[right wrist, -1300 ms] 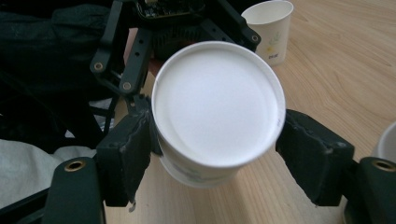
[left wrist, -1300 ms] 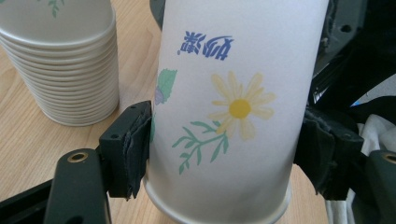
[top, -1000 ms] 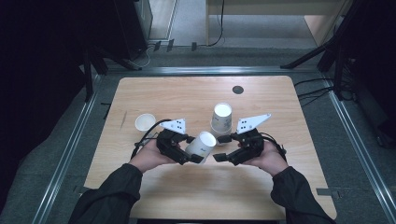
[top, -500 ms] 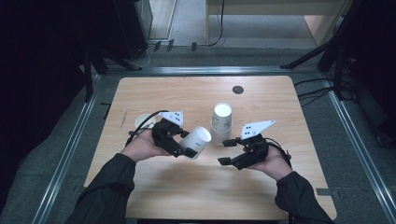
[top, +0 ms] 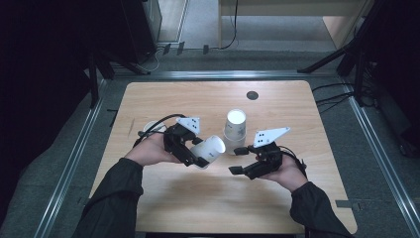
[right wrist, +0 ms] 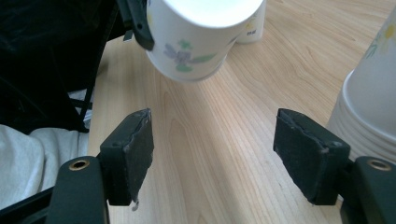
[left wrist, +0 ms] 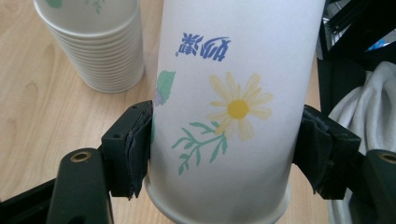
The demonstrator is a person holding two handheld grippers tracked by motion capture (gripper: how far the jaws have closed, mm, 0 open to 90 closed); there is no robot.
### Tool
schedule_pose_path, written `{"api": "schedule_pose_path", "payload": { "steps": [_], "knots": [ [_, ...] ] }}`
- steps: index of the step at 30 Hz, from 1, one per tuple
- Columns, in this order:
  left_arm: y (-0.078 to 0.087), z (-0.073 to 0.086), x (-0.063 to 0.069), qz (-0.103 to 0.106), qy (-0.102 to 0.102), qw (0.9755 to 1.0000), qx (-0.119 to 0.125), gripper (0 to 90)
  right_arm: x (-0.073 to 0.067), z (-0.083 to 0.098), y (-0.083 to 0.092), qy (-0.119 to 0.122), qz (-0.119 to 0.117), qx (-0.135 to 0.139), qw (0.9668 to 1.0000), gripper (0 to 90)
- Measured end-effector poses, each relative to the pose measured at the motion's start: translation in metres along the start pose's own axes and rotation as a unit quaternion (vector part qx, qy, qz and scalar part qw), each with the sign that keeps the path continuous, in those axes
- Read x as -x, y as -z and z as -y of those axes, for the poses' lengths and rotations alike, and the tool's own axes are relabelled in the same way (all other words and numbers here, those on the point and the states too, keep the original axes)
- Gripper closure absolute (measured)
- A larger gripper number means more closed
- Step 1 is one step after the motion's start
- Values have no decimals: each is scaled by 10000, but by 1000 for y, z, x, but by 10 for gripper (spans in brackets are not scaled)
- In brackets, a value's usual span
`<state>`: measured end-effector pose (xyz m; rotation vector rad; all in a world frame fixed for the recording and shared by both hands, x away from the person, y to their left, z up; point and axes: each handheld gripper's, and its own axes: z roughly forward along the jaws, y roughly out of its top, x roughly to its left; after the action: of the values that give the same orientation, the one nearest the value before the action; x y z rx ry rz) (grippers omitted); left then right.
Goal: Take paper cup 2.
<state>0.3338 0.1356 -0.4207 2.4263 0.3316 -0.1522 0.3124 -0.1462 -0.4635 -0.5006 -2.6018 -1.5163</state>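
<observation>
One paper cup clamped in my left claw, my right claw empty beside the stack

At the far left a single white cup (top: 152,128) stands on the table (top: 297,104), just behind my left hand; my left claw (top: 195,157) is clamped on the flowered paper cup (top: 210,149), pads pressed to both its sides (the daisy print shows upside down in the left gripper view), and the cup is held tilted above the wood, base pointing right; just right of it the stack of upturned cups (top: 235,125) rests on the table; furthest right, my right claw (top: 240,159) has just been closing, yet its pads stand apart with nothing between them, only bare wood
</observation>
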Motion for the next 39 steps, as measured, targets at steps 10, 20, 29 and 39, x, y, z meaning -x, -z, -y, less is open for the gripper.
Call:
{"api": "schedule_pose_path", "payload": {
  "steps": [10,20,29,39],
  "knots": [
    [-15,0,13,-65,-136,9987,-484,272,-1,0,-2,37,26,7,10000,296],
    [-24,-3,20,12,-251,9972,-698,273,-5,0,-6,97,-160,67,9998,289],
    [-32,-11,22,-48,-402,9939,-1024,275,-10,-5,-18,191,-263,142,9994,275],
    [-40,-13,25,-120,-529,9912,-1211,275,-12,-8,-31,272,-330,52,9991,275]
  ]
}}
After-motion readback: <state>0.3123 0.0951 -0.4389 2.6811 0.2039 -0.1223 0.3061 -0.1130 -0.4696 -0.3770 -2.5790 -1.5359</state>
